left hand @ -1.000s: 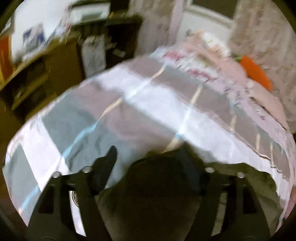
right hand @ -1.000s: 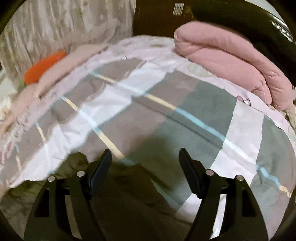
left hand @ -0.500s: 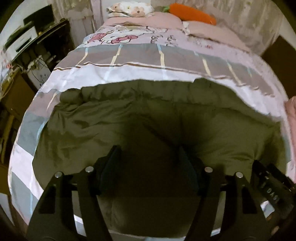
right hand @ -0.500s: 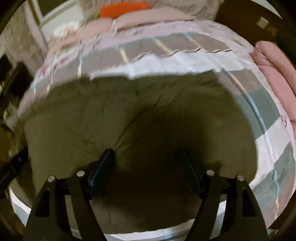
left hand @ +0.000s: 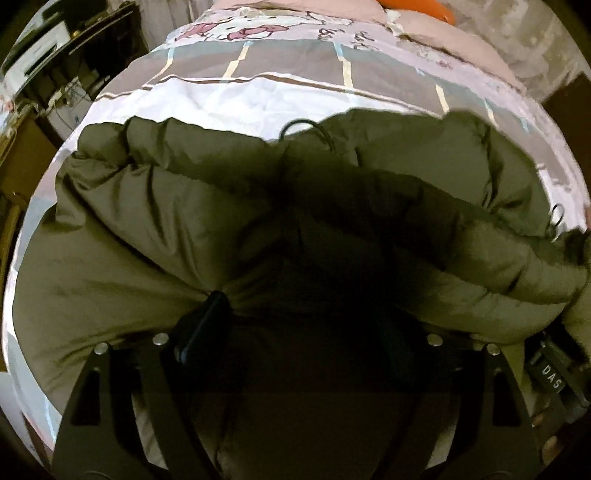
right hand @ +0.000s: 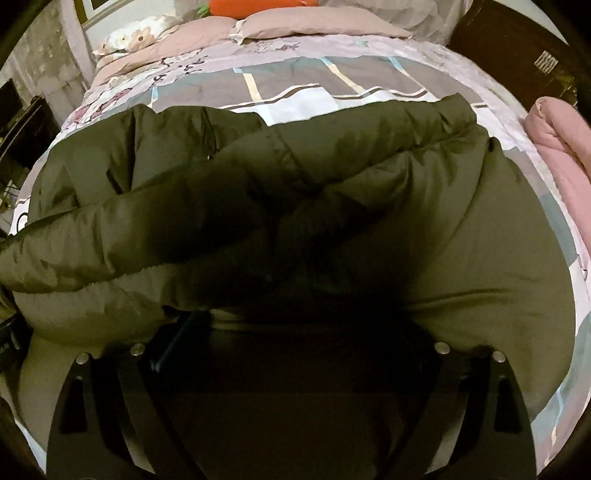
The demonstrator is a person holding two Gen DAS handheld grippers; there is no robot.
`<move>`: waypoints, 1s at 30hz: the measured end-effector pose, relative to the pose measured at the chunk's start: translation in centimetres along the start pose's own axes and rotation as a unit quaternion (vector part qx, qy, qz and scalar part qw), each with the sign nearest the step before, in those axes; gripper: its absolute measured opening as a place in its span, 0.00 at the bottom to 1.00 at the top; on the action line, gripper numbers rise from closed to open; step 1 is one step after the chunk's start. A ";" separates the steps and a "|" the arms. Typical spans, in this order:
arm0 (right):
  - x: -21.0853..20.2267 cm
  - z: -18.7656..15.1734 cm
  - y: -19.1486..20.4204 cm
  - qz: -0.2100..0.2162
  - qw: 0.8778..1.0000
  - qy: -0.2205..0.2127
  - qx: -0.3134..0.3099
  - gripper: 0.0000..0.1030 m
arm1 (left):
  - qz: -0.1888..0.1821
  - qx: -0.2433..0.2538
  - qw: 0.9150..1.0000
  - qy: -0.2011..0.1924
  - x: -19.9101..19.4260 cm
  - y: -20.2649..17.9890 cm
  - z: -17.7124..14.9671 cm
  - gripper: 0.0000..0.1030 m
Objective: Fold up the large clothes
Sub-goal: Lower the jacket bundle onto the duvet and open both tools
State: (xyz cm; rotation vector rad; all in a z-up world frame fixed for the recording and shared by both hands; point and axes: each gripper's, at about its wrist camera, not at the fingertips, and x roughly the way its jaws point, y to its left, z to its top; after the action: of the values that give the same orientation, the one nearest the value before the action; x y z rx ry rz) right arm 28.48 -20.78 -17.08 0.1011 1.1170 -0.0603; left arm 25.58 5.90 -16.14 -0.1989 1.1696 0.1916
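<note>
A large olive-green padded jacket (left hand: 155,221) lies spread on the bed and fills both views (right hand: 461,229). Its two sleeves are folded across the body and cross near the middle. A black drawcord (left hand: 310,129) loops at the far hem. My left gripper (left hand: 303,314) is low over the near part of the jacket, jaws wide apart, one fingertip (left hand: 207,317) pressed into the fabric. My right gripper (right hand: 295,332) is likewise wide apart over the near edge, its fingertips partly buried under a sleeve fold. Neither pinches cloth that I can see.
The bed has a checked grey, white and pink quilt (left hand: 258,96). Pink pillows (right hand: 303,22) and an orange carrot cushion (right hand: 258,5) lie at the head. A rolled pink blanket (right hand: 561,147) is at the right. Dark shelves (left hand: 74,62) stand to the left.
A second ago both cameras faced the bare quilt; both swung back over the jacket. Since half a second ago the sleeves have come to lie crossed over the body, and both grippers are lower.
</note>
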 end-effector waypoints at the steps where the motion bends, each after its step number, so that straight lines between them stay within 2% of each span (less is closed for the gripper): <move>1: -1.0 0.2 -0.2 -0.005 1.000 0.000 0.013 0.85 | -0.010 -0.014 1.000 -0.008 -0.7 0.3 0.1 0.76; 3: -3.3 0.4 0.3 -0.007 0.999 -0.029 0.018 0.77 | -0.020 -0.026 0.999 -0.036 -2.3 0.5 0.4 0.75; 6: -6.1 1.0 1.5 -0.020 0.994 -0.103 -0.011 0.77 | -0.003 -0.014 0.995 -0.097 -4.6 0.3 0.8 0.75; 8: -5.5 1.3 1.5 -0.035 0.994 -0.102 -0.023 0.77 | -0.002 -0.026 0.996 -0.080 -4.0 1.3 1.3 0.75; 10: -3.3 1.4 0.5 -0.047 0.996 -0.072 -0.016 0.77 | 0.002 -0.054 0.997 -0.053 -2.7 3.2 1.6 0.77; 12: -1.3 1.0 -1.5 -0.009 0.999 -0.040 0.017 0.77 | 0.003 -0.079 0.996 -0.039 -1.7 5.3 1.6 0.78; 13: -1.7 1.1 -2.8 0.022 0.998 -0.043 0.047 0.77 | -0.019 -0.097 0.994 -0.036 -1.6 6.5 1.6 0.76; 14: -2.3 1.5 -3.6 0.033 0.996 -0.047 0.066 0.76 | -0.032 -0.119 0.992 -0.041 -2.2 7.6 1.7 0.73; 16: -4.4 2.1 -5.6 0.046 0.991 -0.071 0.107 0.75 | -0.030 -0.143 0.987 -0.067 -3.9 9.2 2.2 0.72; 18: -6.3 2.1 -7.6 0.015 0.987 -0.093 0.133 0.75 | -0.003 -0.144 0.985 -0.093 -5.4 10.1 2.3 0.73; 20: -6.7 1.7 -9.1 -0.022 0.986 -0.083 0.142 0.75 | 0.026 -0.145 0.985 -0.092 -5.4 11.1 2.0 0.74; 24: -2.9 0.9 -10.2 -0.075 0.991 -0.035 0.110 0.75 | 0.046 -0.136 0.989 -0.033 -2.4 12.3 1.4 0.74; 27: -3.1 0.5 -10.5 -0.063 0.990 -0.048 0.114 0.76 | 0.037 -0.136 0.990 -0.013 -2.0 12.3 1.3 0.74; 29: -5.7 0.1 -10.9 -0.035 0.987 -0.078 0.133 0.76 | 0.007 -0.136 0.990 -0.034 -4.3 12.2 1.3 0.75; 30: -7.4 -0.2 -10.8 -0.020 0.986 -0.096 0.133 0.76 | 0.000 -0.129 0.991 -0.046 -5.4 11.9 1.2 0.79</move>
State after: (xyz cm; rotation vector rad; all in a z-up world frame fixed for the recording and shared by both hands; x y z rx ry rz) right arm 24.05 -31.50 -11.07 0.3056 0.9134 -0.2516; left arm 21.67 17.49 -11.37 -0.4145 1.0508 0.3486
